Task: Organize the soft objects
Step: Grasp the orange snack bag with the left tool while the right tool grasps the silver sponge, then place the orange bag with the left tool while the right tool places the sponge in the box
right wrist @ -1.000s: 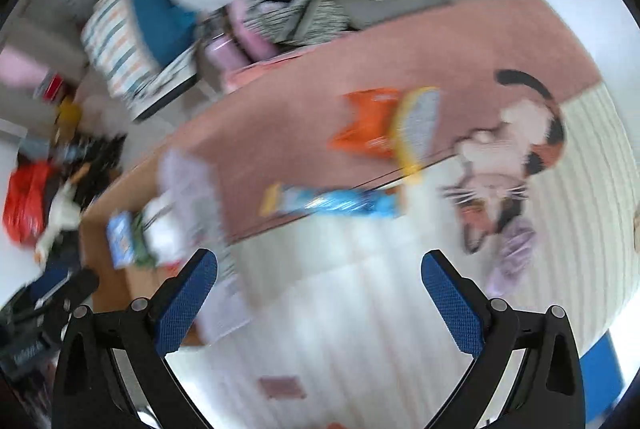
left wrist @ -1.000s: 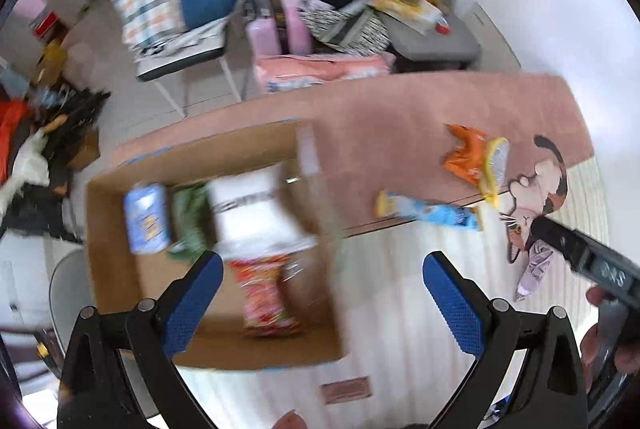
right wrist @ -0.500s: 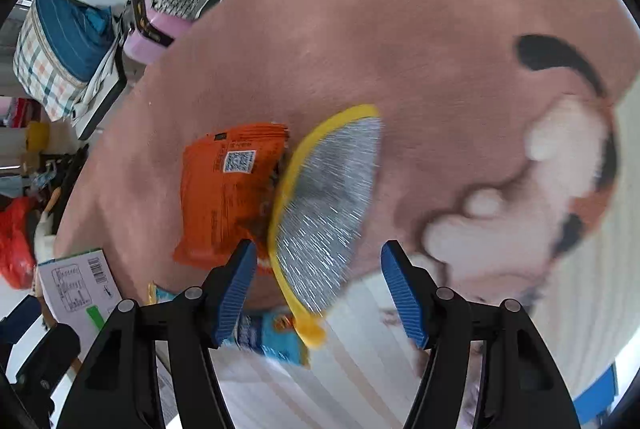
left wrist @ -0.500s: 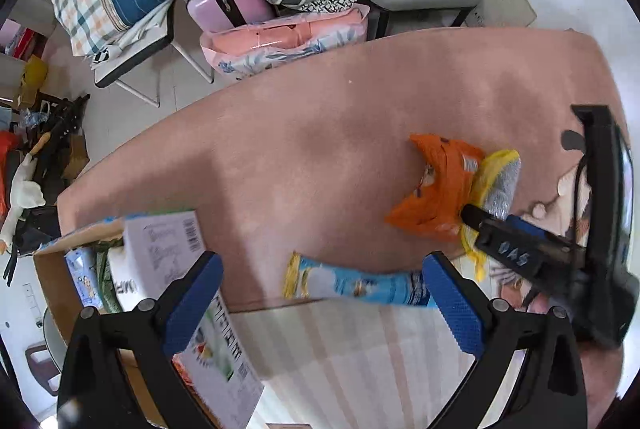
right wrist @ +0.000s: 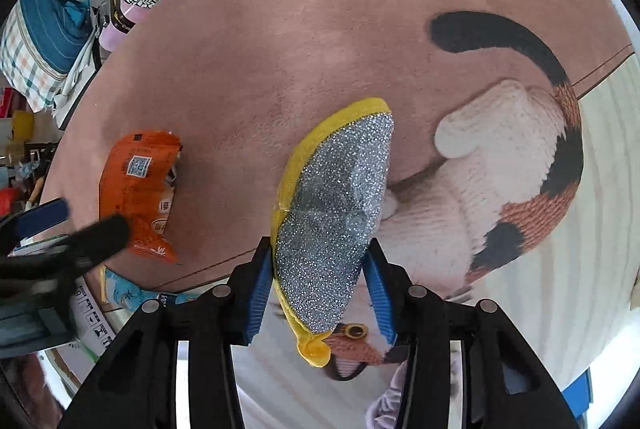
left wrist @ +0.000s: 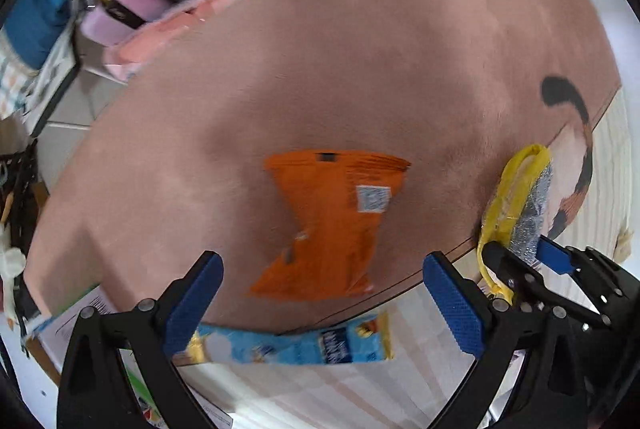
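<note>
The right gripper (right wrist: 318, 285) points steeply down, and its jaws have just been closing: the blue ribbed pads now press on both sides of a sponge (right wrist: 336, 213), a leaf-shaped scrubber with a glittery silver mesh face and a yellow cloth rim. The sponge is clamped near its lower end, its tip toward twelve o'clock. It lies on a plush rug (right wrist: 320, 29), dusty pink with short pile, woven with a cat in white, orange and black at three o'clock.

At nine o'clock from the sponge, an orange snack bag (right wrist: 138, 189) lies on the rug, crinkled foil pinched in at the waist, with a white code square. Nearer the bottom edge of the left wrist view lies a long, flat blue packet (left wrist: 296, 343) with yellow ends, across the rug's pale striped part.

The left gripper (left wrist: 322, 299) also points down, jaws spread wide and holding nothing, hovering over the snack bag's lower end. At seven o'clock from it, only a corner of a cardboard box (left wrist: 44, 353) shows; I cannot tell what it contains.
</note>
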`<state>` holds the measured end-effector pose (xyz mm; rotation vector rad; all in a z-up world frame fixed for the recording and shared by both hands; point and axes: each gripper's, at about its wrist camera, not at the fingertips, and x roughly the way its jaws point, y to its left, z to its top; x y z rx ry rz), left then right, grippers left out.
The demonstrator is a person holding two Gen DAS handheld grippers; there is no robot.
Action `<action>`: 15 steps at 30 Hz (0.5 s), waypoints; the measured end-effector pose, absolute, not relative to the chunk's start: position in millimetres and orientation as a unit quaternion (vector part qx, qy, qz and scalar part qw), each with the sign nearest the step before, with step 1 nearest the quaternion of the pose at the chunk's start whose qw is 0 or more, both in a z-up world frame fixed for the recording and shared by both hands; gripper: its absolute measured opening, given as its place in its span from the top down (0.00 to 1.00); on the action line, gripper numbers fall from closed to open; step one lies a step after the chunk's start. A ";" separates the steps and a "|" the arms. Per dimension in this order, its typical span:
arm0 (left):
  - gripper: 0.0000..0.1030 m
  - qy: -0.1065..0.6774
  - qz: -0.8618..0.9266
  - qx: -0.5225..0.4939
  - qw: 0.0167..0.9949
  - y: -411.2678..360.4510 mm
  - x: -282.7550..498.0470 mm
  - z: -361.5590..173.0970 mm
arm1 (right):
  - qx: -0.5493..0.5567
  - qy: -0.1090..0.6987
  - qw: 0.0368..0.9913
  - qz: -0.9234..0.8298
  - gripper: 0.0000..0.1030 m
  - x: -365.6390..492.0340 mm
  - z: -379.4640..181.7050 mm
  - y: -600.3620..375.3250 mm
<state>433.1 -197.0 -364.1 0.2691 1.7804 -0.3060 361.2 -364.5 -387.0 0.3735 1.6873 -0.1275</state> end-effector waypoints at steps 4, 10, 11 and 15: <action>0.45 0.785 -0.121 0.134 0.593 -203.5 435.6 -385.9 | 0.176 0.749 0.637 -0.053 0.53 363.7 -397.2 -372.6; 0.69 0.775 -0.104 0.119 0.612 -190.5 431.7 -382.9 | 0.165 0.746 0.643 -0.059 0.57 366.5 -401.7 -365.0; 0.69 0.771 -0.105 0.117 0.617 -187.6 430.0 -379.0 | 0.156 0.743 0.648 -0.064 0.59 365.4 -398.8 -362.2; 0.70 0.752 -0.110 0.086 0.645 -168.2 414.8 -345.0 | 0.149 0.732 0.663 -0.058 0.61 354.7 -377.1 -344.6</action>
